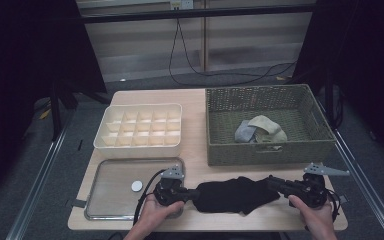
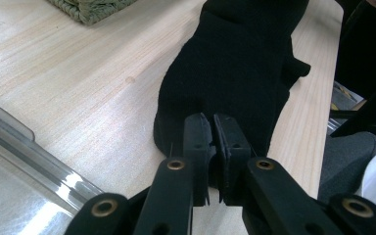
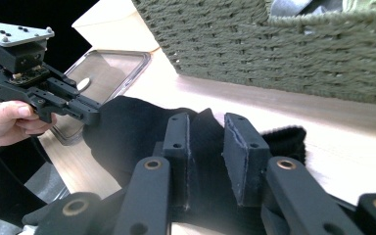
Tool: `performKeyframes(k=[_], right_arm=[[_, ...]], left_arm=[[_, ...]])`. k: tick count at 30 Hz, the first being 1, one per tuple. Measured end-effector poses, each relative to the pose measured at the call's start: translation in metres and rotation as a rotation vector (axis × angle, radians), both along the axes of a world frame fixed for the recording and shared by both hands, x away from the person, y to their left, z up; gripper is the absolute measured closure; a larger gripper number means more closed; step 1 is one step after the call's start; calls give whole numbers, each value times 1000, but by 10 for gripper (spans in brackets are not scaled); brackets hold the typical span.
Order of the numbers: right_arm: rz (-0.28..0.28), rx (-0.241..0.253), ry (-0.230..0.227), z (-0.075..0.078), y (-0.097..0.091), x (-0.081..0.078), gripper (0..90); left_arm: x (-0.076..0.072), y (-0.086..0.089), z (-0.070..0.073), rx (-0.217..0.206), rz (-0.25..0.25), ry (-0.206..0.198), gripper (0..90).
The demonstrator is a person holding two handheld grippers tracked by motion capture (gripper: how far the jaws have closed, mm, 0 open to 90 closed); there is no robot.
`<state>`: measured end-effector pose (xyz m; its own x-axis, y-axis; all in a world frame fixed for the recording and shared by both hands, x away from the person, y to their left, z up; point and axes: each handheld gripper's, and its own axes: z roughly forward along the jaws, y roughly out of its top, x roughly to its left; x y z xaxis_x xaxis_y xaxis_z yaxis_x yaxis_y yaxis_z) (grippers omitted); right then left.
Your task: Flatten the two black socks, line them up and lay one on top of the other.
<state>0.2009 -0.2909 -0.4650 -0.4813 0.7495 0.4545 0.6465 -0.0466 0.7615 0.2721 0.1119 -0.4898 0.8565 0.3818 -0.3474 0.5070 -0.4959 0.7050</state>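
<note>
High view: a black sock is seen flat on the wooden counter, just in front of the woven basket, stretched between the left tongs and right tongs. More socks are seen inside the basket; a divided organiser box and a metal tray are behind and left.

Left gripper view: the sock's near edge is pinched by nearly closed pads.

Right gripper view: the jaws are parted, with the sock's ribbed cuff lying loose between them, not pressed.

Progress: judged early; the sock is laid out, but folding and storing appear undone.
</note>
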Motion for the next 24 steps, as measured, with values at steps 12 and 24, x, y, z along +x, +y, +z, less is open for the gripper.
performKeyframes(k=[12, 24], right_arm=[[53, -31, 50, -8, 14, 12, 717], [136, -152, 82, -15, 53, 50, 671]], left_arm=[[-5, 0, 12, -45, -9, -33, 783], [-13, -22, 0, 35, -96, 4, 807]])
